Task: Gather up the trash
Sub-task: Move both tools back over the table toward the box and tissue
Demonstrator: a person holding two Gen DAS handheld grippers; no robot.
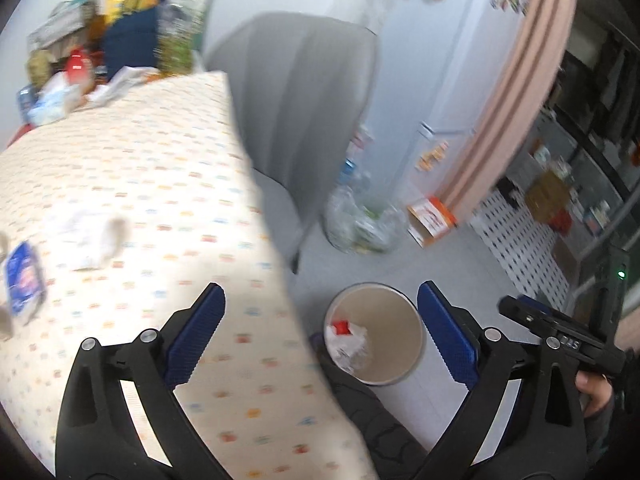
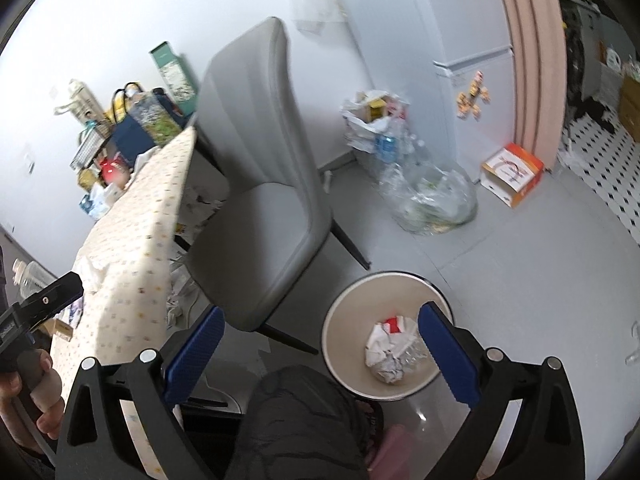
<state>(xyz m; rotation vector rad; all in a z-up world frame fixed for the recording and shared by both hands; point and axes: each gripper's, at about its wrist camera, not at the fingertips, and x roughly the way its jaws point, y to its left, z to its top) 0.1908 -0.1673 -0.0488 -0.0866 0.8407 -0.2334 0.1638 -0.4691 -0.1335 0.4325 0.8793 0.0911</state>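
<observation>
left tool: spread wide, empty | right tool: spread wide, empty | crumpled trash: inside bin, lower centre of frame | tissue: on desk, left of frame

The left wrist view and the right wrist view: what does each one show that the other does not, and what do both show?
Only the left wrist view shows the crumpled white paper and a blue packet lying on the tablecloth, plus the right claw from outside, near the picture's right edge.

Only the right wrist view shows a clear plastic bottle at the table's near end and the chair's seat.

Both show the round bin on the floor with crumpled trash inside, the grey chair, the bag of plastic bottles, and the orange box.
</observation>
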